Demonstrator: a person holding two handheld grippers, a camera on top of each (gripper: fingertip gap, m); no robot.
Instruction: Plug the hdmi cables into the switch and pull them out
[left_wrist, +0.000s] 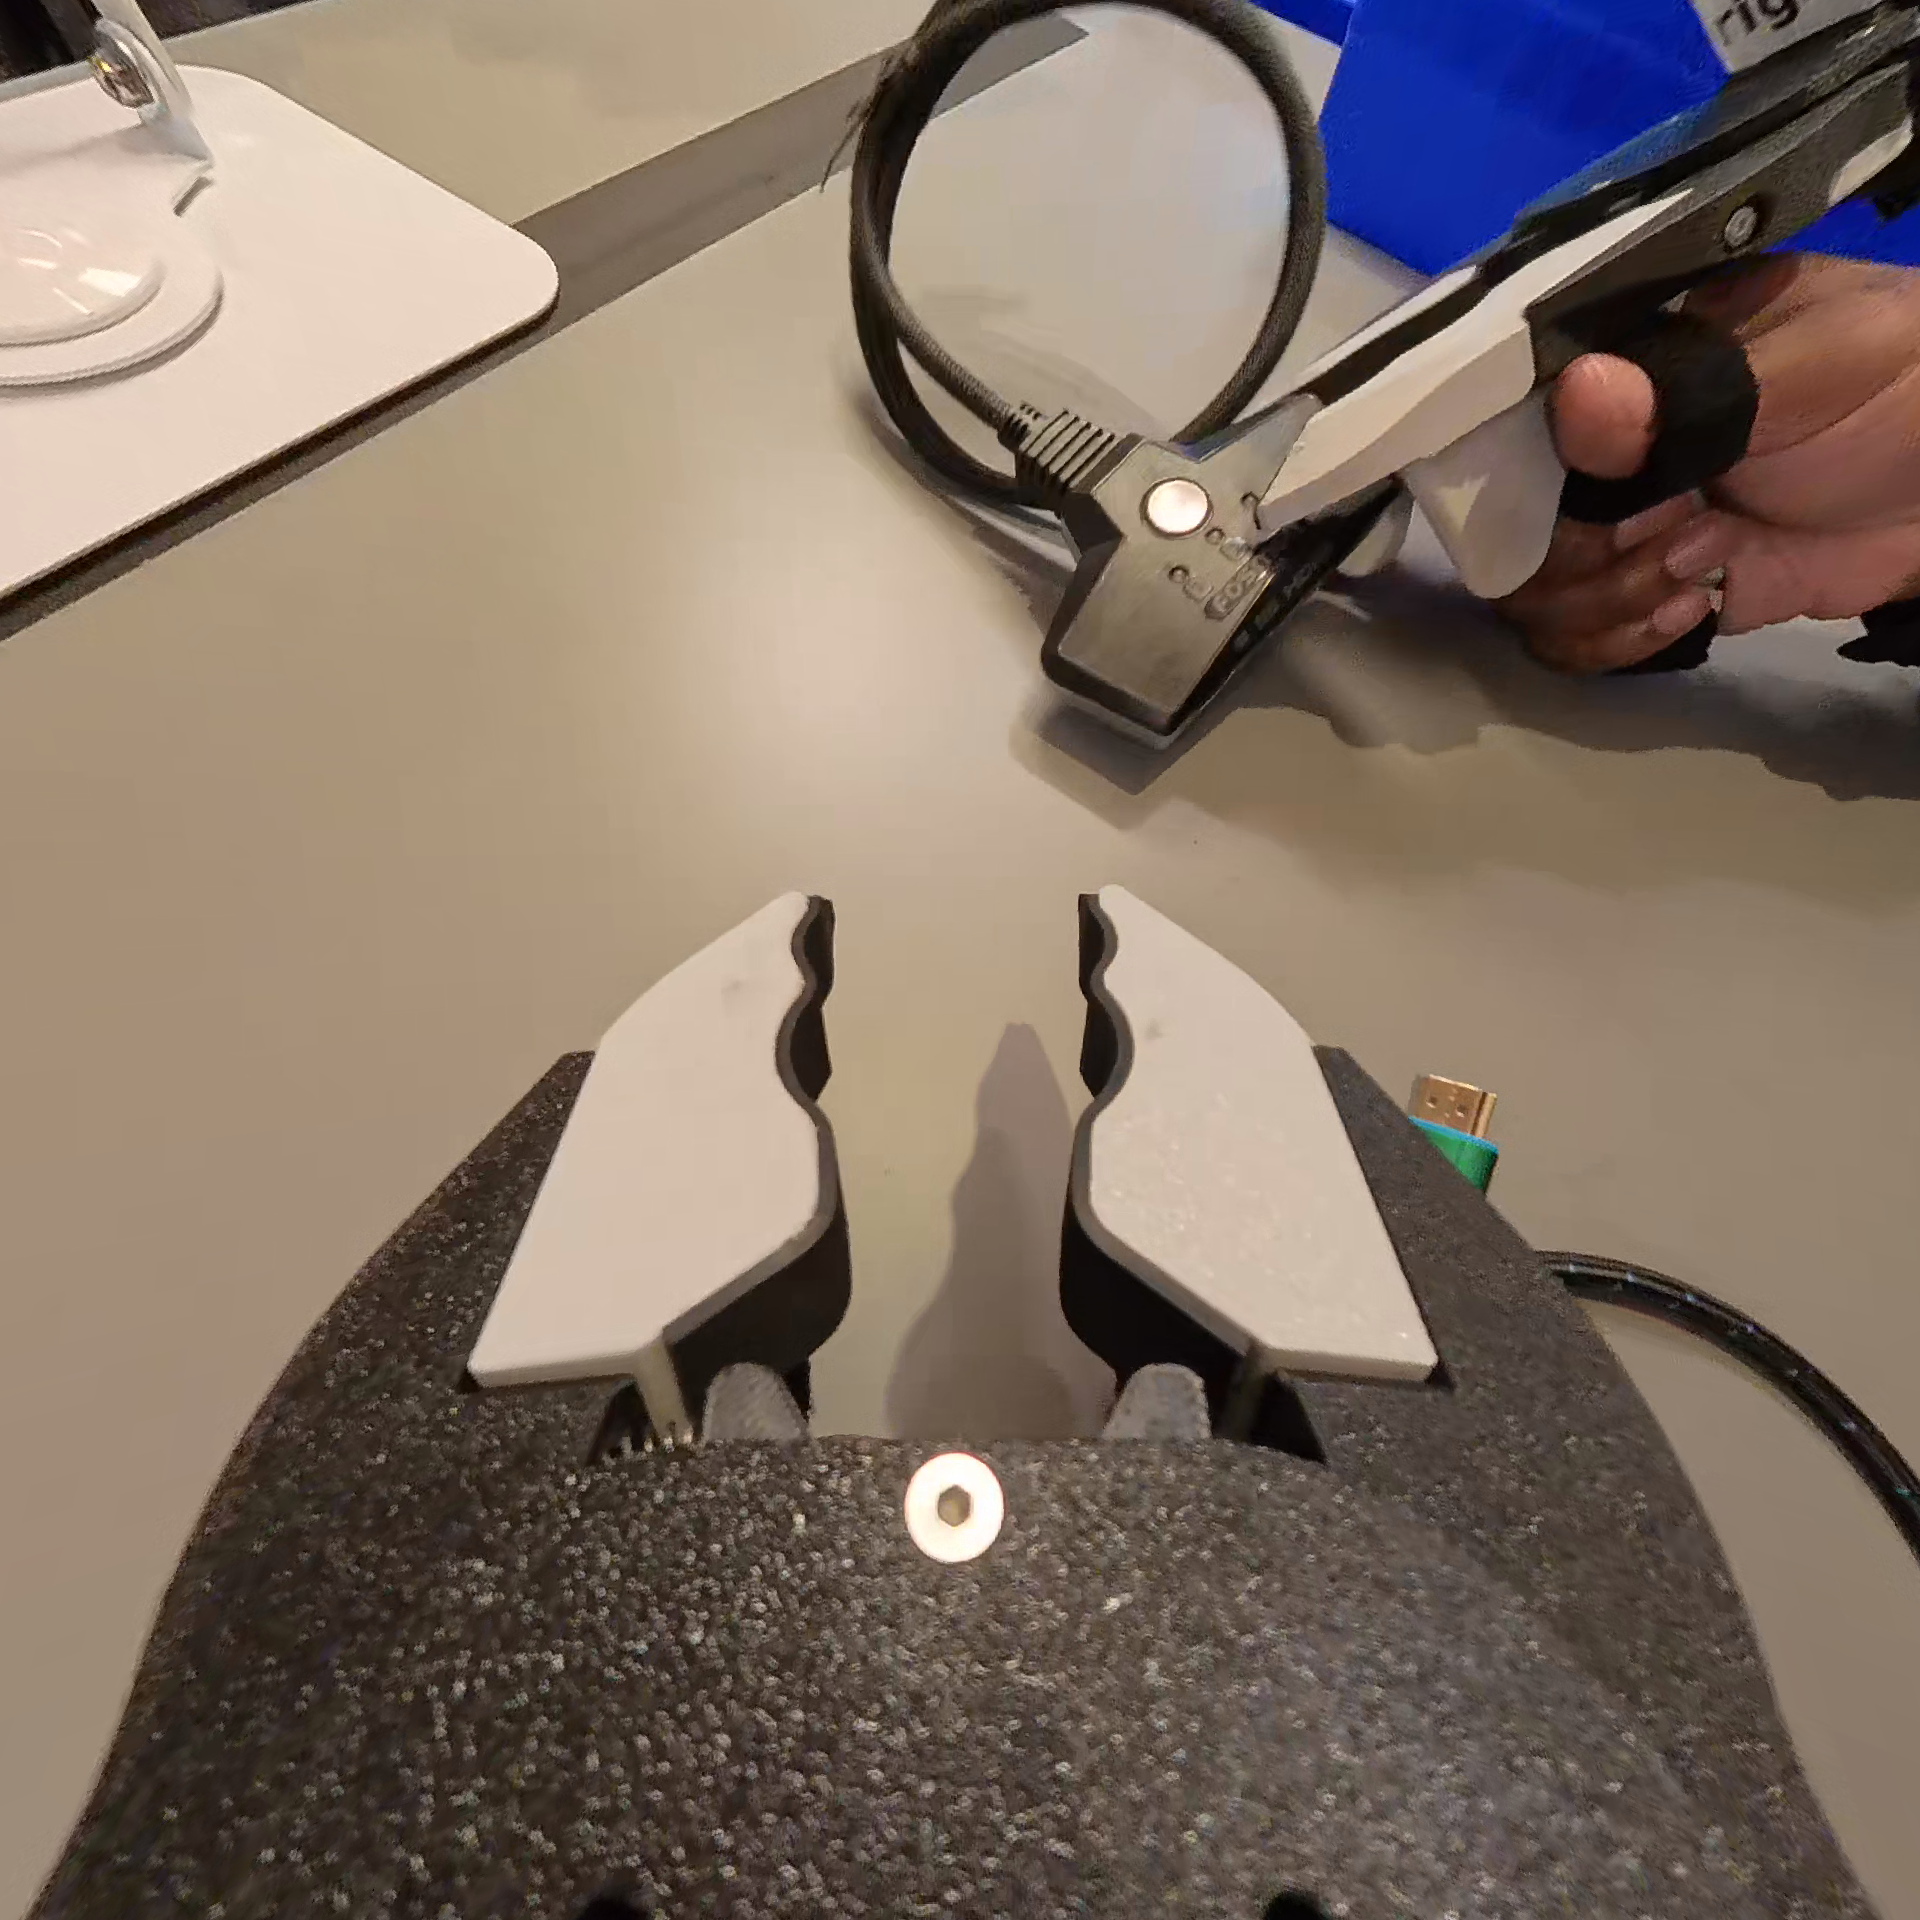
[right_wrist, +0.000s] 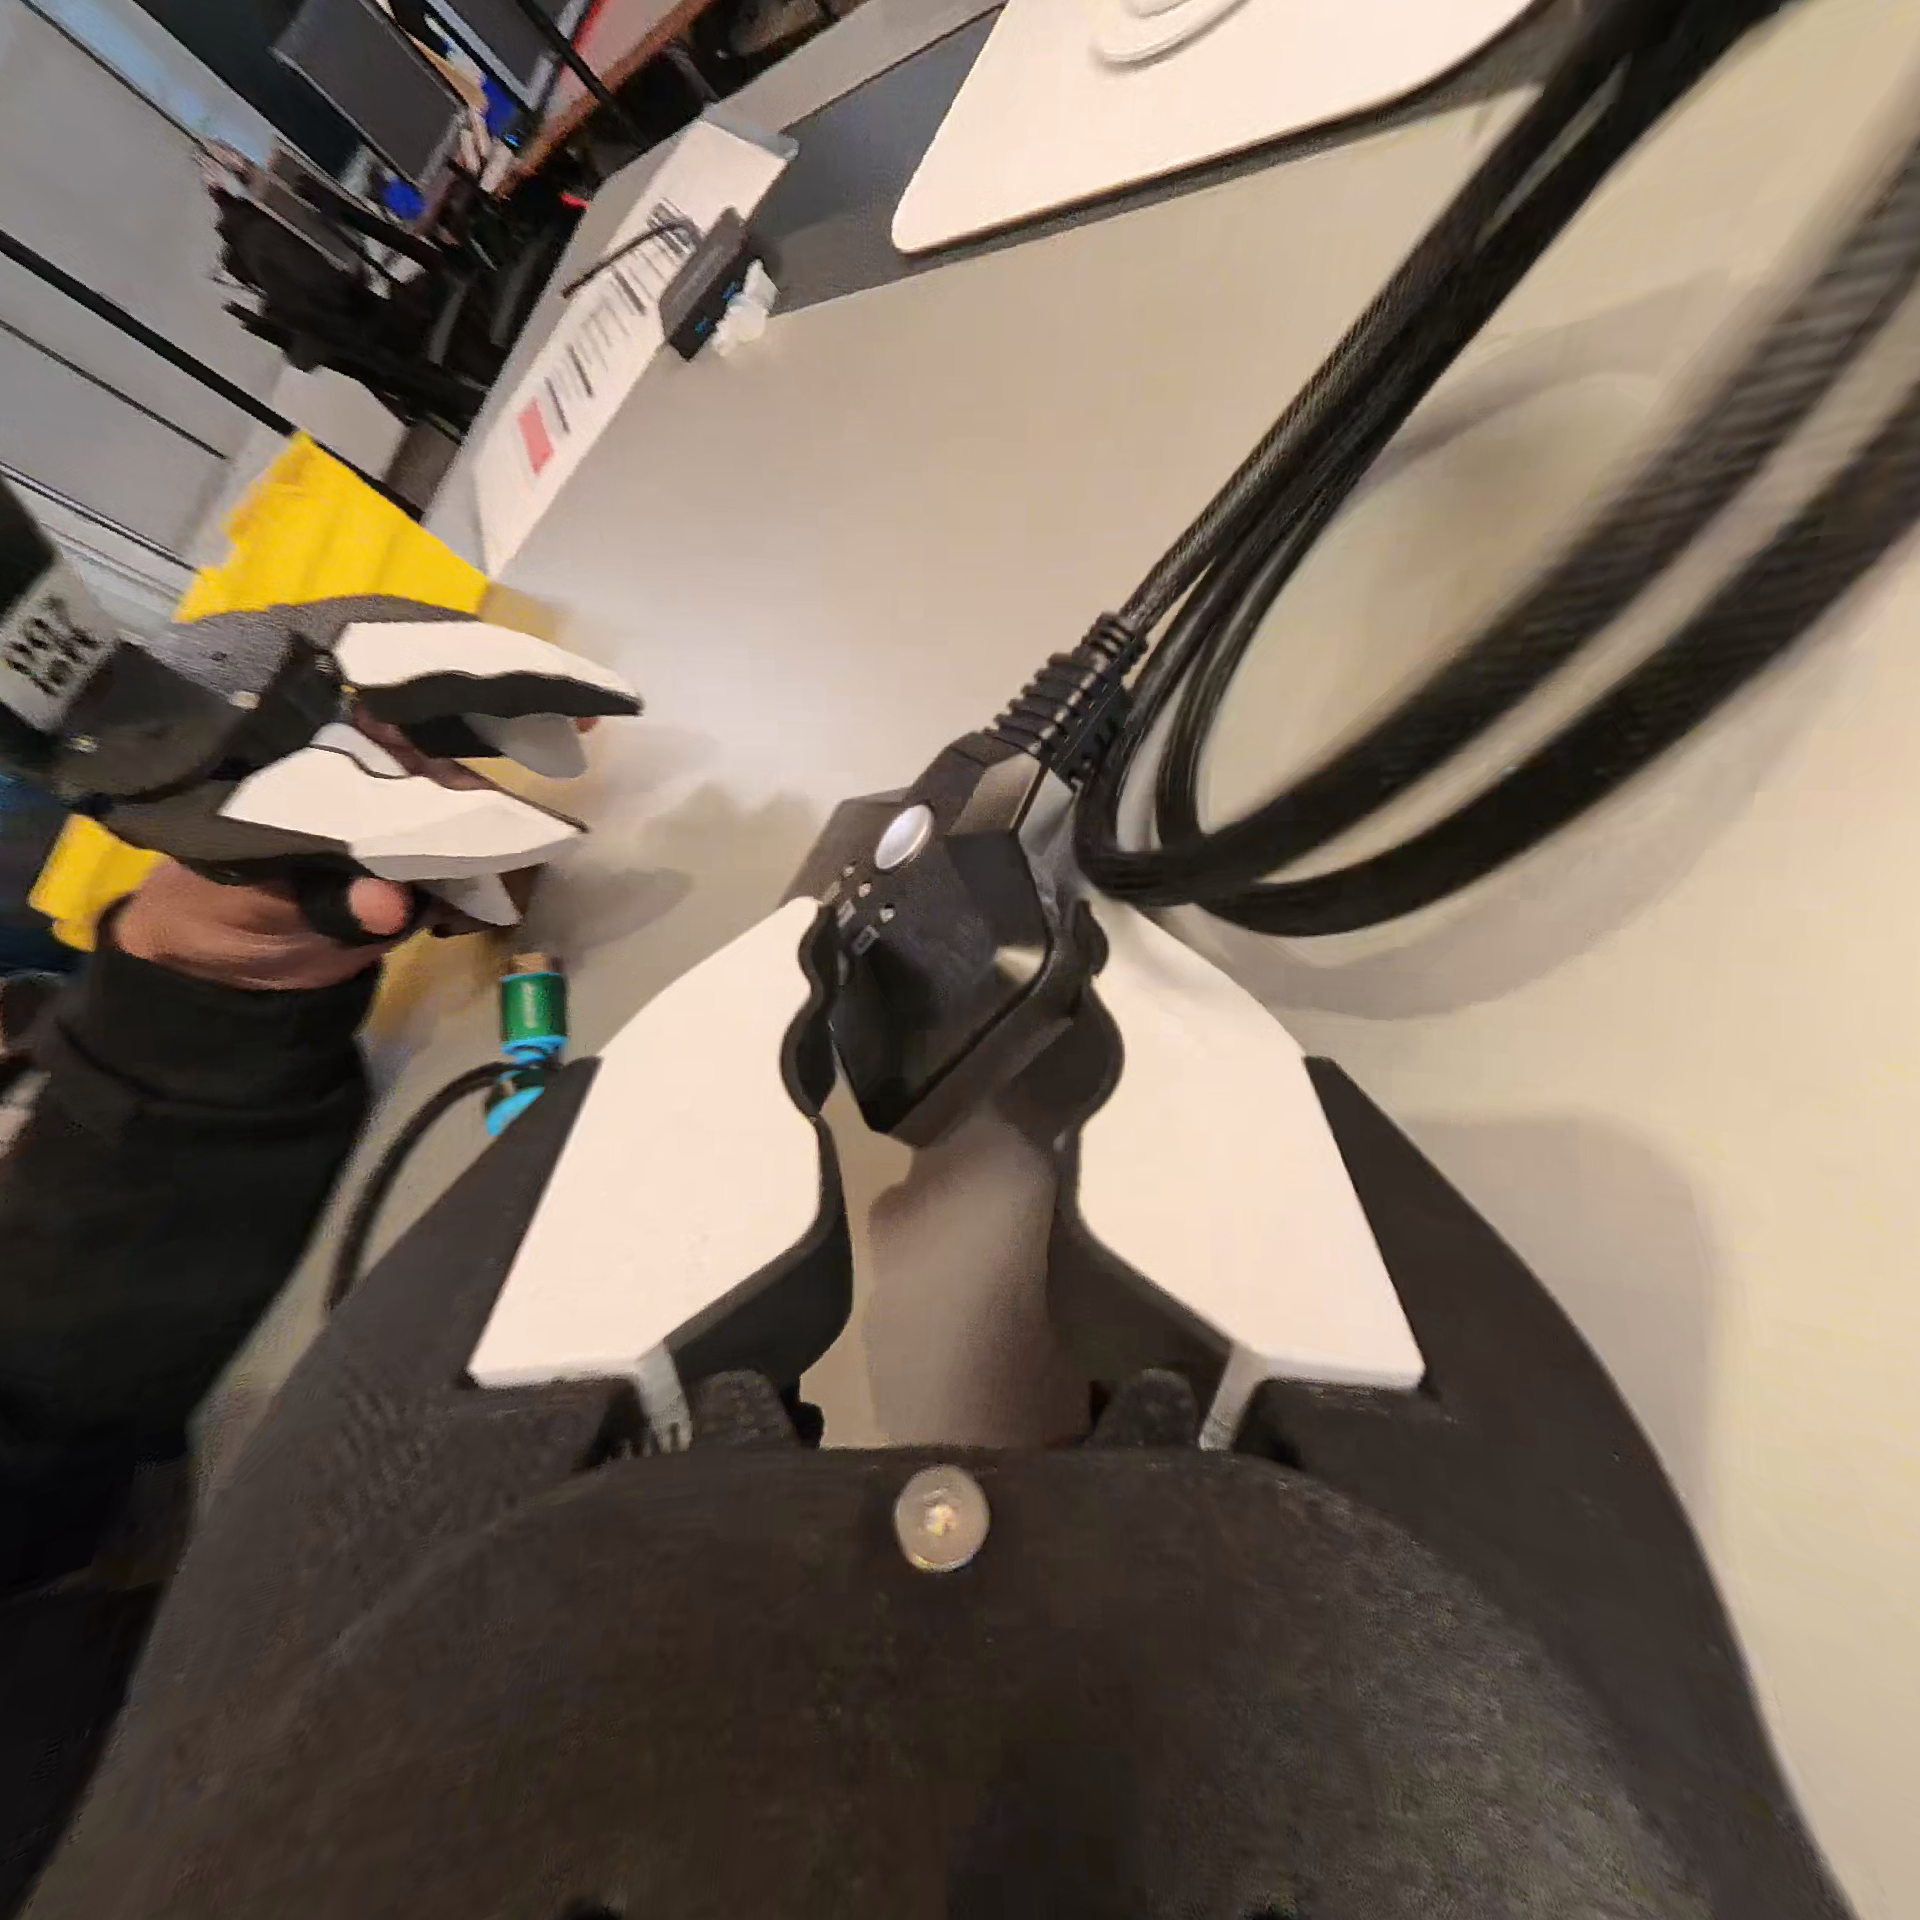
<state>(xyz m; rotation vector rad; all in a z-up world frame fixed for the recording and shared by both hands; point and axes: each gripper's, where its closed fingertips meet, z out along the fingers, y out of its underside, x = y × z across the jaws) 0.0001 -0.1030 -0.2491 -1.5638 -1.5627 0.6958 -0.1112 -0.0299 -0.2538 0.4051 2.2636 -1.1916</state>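
Note:
The black HDMI switch (left_wrist: 1153, 582) with a silver button rests tilted on the grey table, its braided black cable (left_wrist: 1081, 208) looping behind it. My right gripper (right_wrist: 951, 997) is shut on the switch (right_wrist: 935, 966) and shows in the left wrist view (left_wrist: 1278, 509) at the upper right. My left gripper (left_wrist: 956, 914) is open and empty, low over the table in front of the switch; it also shows in the right wrist view (right_wrist: 577, 769). A green HDMI plug (left_wrist: 1455, 1132) with a gold tip lies just right of my left gripper, its black cable (left_wrist: 1766, 1371) trailing back. It shows in the right wrist view (right_wrist: 532, 1003) too.
A white monitor stand base (left_wrist: 260, 291) sits at the far left of the table. A blue box (left_wrist: 1507, 114) stands behind the right gripper. A person's hand (left_wrist: 1766, 499) holds the right gripper. Yellow material (right_wrist: 322, 540) and a small dark device (right_wrist: 707, 281) lie far off.

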